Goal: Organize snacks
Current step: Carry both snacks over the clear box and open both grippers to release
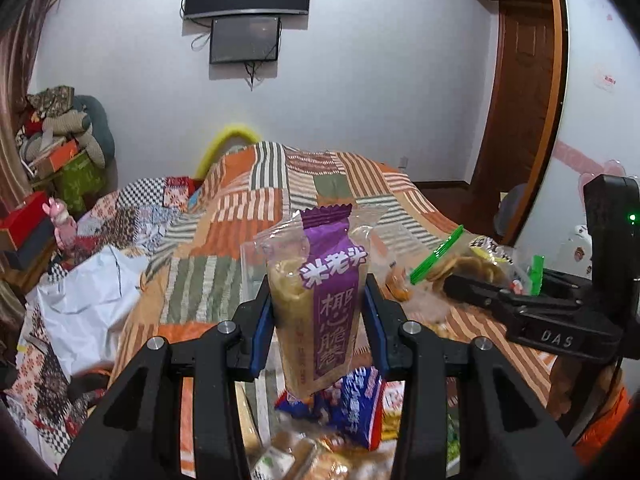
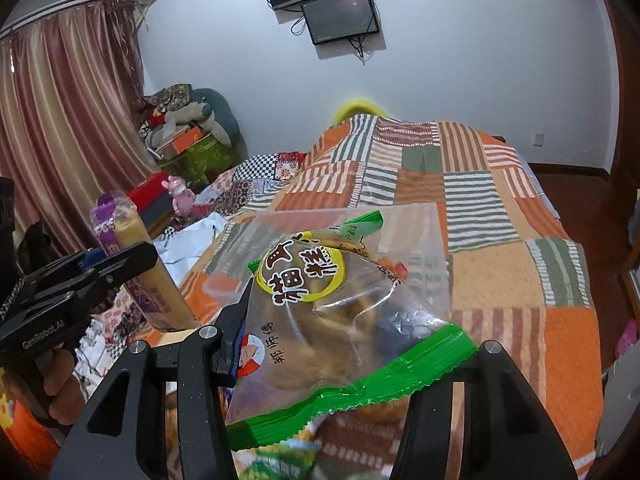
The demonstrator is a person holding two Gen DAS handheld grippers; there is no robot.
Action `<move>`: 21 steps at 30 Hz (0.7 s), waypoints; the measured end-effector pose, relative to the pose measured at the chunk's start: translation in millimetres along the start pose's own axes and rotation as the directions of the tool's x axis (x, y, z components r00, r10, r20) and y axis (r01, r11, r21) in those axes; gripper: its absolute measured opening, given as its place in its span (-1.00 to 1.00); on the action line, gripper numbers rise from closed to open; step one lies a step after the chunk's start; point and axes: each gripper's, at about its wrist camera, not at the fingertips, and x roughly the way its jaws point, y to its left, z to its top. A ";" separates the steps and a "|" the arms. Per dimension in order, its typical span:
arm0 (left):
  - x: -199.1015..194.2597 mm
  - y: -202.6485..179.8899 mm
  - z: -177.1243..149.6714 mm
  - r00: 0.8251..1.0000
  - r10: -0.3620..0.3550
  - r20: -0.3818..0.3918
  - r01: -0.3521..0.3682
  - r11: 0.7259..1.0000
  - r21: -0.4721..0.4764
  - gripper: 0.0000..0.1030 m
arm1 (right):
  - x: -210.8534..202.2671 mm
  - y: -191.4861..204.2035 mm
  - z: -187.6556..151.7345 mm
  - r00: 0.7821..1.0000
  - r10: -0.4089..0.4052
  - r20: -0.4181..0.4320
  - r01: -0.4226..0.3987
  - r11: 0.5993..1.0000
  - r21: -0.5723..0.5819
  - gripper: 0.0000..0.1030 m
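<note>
Purple pack [image 1: 320, 312] clamped upright between left gripper [image 1: 318, 320] pads; green bag [image 2: 340, 320] clenched in right gripper [image 2: 344, 344]. Sorting step judged underway, both lifted above snack pile [image 1: 340, 432]; drop spot needed next.

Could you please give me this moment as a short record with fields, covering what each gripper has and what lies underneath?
left gripper: shut on purple snack pack, held upright
right gripper: shut on green-edged clear snack bag, tilted
below: snack pile on striped patchwork blanket
background: wall screens, curtain
</note>
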 end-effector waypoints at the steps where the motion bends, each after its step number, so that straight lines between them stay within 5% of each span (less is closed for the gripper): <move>1: 2.6 -0.1 2.3 1.000 0.000 0.003 0.000 1.000 0.003 -0.21 | 4.2 0.5 0.9 1.000 0.002 -0.003 -0.002 1.000 0.004 -0.08; 21: 78.0 24.4 16.1 0.996 0.072 -0.048 -0.073 0.997 -0.027 -0.21 | 80.1 -1.3 20.6 0.993 0.006 -0.118 -0.001 0.999 0.045 -0.08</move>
